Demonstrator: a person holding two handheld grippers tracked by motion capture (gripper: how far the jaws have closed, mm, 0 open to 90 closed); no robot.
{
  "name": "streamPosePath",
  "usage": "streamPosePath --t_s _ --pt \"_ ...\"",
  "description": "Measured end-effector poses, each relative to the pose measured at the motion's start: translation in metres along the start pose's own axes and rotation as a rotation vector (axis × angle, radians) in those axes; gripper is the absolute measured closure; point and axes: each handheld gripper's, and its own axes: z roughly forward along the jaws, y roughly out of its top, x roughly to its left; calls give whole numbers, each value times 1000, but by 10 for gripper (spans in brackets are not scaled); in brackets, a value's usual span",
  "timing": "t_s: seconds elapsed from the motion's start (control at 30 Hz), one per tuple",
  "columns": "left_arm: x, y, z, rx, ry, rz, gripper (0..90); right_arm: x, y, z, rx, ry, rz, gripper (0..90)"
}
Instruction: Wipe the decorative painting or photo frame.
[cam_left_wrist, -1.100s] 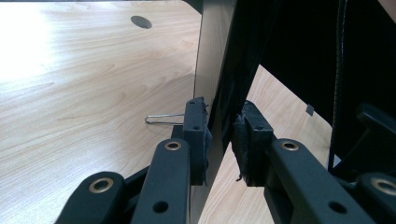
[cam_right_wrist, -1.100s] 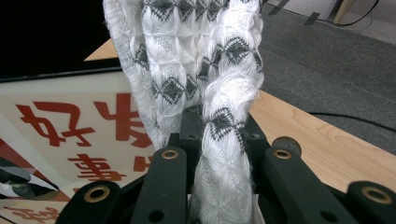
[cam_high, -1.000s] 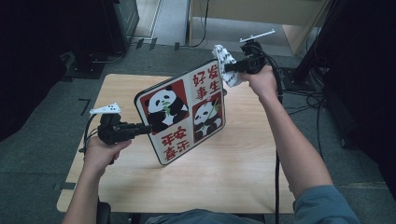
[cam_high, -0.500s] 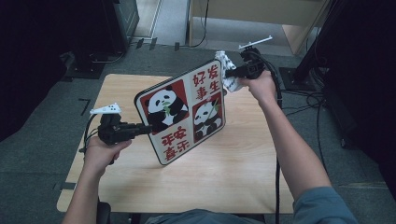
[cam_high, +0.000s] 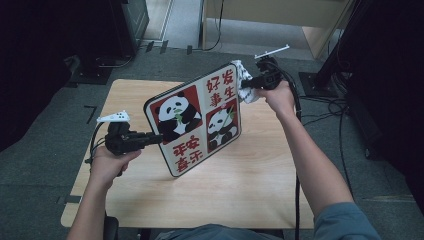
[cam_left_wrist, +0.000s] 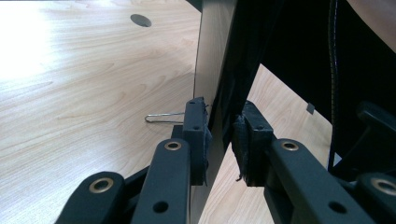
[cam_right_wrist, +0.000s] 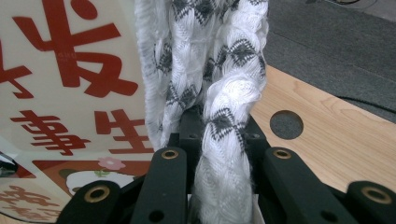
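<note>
A square board (cam_high: 197, 117) printed with two pandas and red characters stands tilted on its lower corner over the wooden table (cam_high: 250, 170). My left gripper (cam_high: 152, 138) is shut on the board's left edge; in the left gripper view its pads (cam_left_wrist: 198, 135) clamp the thin edge of the board (cam_left_wrist: 212, 60). My right gripper (cam_high: 245, 84) is shut on a white cloth with grey pattern (cam_high: 245, 82), pressed at the board's upper right edge. In the right gripper view the cloth (cam_right_wrist: 219, 93) bunches between the jaws beside the printed board (cam_right_wrist: 70, 84).
A round hole (cam_right_wrist: 286, 124) is cut in the tabletop near the right gripper, another hole (cam_left_wrist: 140, 19) near the far side. A thin wire clip (cam_left_wrist: 161, 116) lies on the table behind the board. Cables (cam_high: 325, 107) trail on the grey floor at right.
The right gripper with the cloth has slid down along the board's upper right edge. The left gripper and the board have stayed in place.
</note>
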Motion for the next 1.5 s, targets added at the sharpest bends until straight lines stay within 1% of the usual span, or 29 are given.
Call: streamPosePath --t_s 0.17,0.2,0.23,0.37,0.43,0.53,0.83,0.9,1.2,1.27,1.33,1.37,1.5 --pt "0 0 0 2 0 0 767 -2 -4 2 4 7 3 783" --pt "0 0 0 2 0 0 767 -1 -5 3 8 6 10 783" --pt "0 0 0 2 0 1 766 -2 -6 3 6 7 5 783" --pt "0 0 0 2 1 0 766 -3 -10 5 11 12 12 783" --pt "0 0 0 3 1 -1 767 -4 -12 7 22 12 8 783" --pt "0 0 1 3 0 -1 767 -5 -14 7 15 17 11 783" --pt "0 0 1 2 1 -1 767 -8 -23 13 33 26 20 783" --pt "0 0 1 1 1 -2 767 -8 -25 14 42 21 20 783" --pt "0 0 1 1 1 -2 767 -10 -34 19 37 25 29 783" --pt "0 0 1 1 1 -2 767 -11 -36 21 30 28 19 783" --pt "0 0 2 1 1 -2 766 -11 -38 22 37 26 15 783" --pt "0 0 2 1 1 -2 767 -11 -39 23 30 26 16 783" --pt "0 0 2 1 1 -1 767 -13 -44 25 35 28 17 783"
